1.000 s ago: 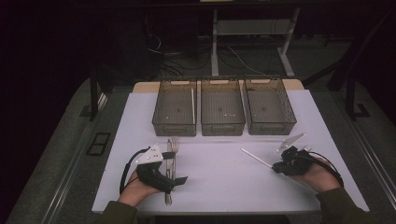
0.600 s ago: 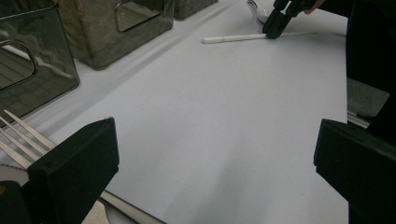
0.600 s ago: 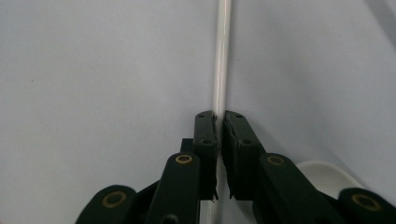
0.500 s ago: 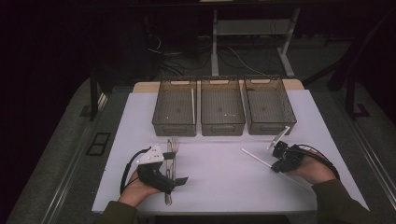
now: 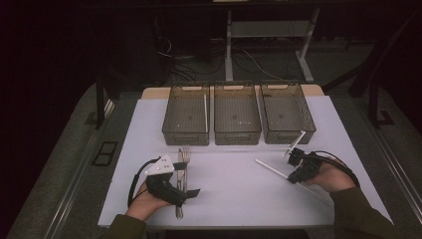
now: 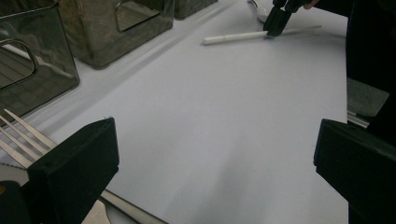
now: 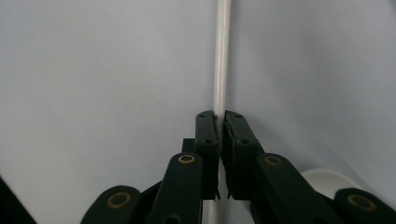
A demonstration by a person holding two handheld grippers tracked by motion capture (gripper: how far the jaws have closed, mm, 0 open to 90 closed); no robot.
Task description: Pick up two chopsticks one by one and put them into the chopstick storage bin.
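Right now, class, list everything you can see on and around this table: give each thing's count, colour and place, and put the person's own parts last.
Bins: three, clear smoky grey, side by side at the far edge of the mat.
White stick in a bin: one, in the left bin, along its right wall.
Mat: one, white, covering the table.
Fork: one, silver, near left, beside the left gripper.
Knife: one, silver, beside the fork.
White chopstick: one, near right, clamped by the right gripper.
Spoon: one, white, just beyond the right gripper.
Left gripper: black, jaws wide open over bare mat.
Right gripper: black, shut on the chopstick.
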